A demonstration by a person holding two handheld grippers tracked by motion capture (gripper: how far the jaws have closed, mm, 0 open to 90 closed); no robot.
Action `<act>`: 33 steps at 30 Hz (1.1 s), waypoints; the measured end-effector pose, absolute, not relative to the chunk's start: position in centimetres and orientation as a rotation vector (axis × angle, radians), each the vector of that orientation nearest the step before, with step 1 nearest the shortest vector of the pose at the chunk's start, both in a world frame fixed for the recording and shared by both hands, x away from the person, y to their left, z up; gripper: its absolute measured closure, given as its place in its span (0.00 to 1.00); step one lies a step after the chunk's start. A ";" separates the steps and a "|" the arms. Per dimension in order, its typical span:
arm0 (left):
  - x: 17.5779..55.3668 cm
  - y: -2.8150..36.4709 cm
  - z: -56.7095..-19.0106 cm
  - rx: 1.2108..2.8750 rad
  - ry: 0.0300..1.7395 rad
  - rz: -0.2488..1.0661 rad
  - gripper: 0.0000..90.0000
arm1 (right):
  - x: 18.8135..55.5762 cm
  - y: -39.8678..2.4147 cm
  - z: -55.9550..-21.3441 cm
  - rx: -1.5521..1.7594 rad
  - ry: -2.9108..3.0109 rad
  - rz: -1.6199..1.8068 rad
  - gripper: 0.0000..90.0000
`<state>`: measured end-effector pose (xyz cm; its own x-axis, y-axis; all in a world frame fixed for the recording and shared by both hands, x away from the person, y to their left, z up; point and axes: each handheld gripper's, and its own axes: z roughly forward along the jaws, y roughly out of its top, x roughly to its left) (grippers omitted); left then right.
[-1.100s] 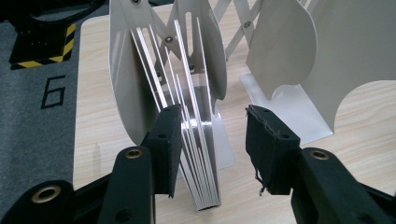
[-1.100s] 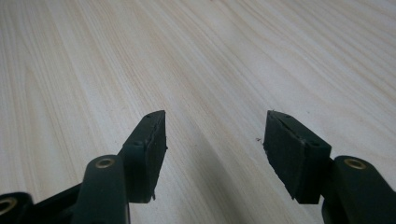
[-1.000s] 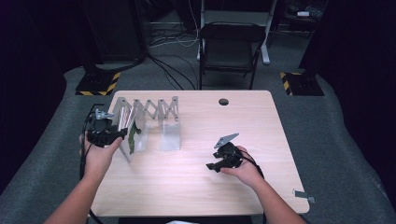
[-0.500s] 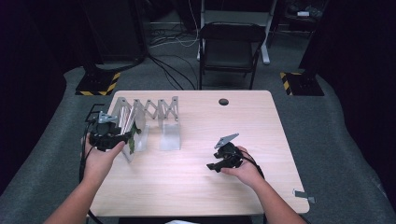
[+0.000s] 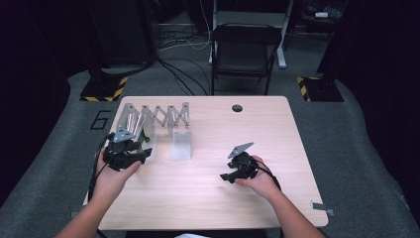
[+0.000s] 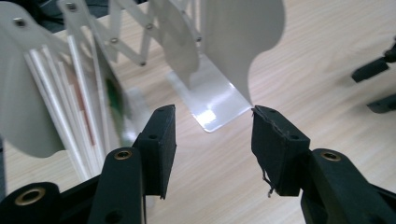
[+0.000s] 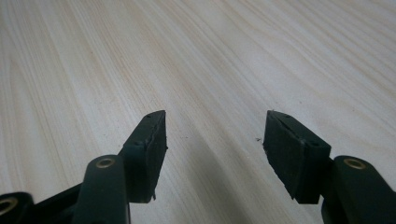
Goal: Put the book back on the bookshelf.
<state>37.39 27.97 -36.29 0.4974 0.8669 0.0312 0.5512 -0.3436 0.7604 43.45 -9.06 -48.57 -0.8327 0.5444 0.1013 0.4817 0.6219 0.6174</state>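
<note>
Just thin books (image 6: 88,116) in rack (image 5: 158,116)

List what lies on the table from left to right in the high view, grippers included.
Black left gripper with its grey three-cornered plate → silver metal accordion-style file rack holding thin books → black right gripper resting on the light wooden table.

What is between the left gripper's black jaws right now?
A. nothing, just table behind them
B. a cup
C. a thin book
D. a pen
A: in the left gripper view the left gripper has its jaws apart with only bare table showing through the gap, and the thin books stand off to the side in the folding metal rack.
</note>
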 end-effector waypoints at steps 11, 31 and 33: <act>35.7 26.1 -38.0 2.096 1.035 0.522 0.54 | 43.5 -9.1 -48.6 0.854 2.753 0.989 0.44; 34.1 24.2 -44.3 2.176 0.903 0.411 0.54 | 43.4 -8.7 -49.2 0.861 2.743 0.978 0.44; 34.1 24.2 -44.8 2.166 0.903 0.406 0.53 | 43.5 -8.8 -49.2 0.822 2.749 0.965 0.44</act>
<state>34.07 24.17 -44.84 0.7021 0.7120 0.0061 0.4770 -0.4767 0.7384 43.49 -8.76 -49.17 -0.8466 0.5278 0.0688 0.4550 0.6507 0.6079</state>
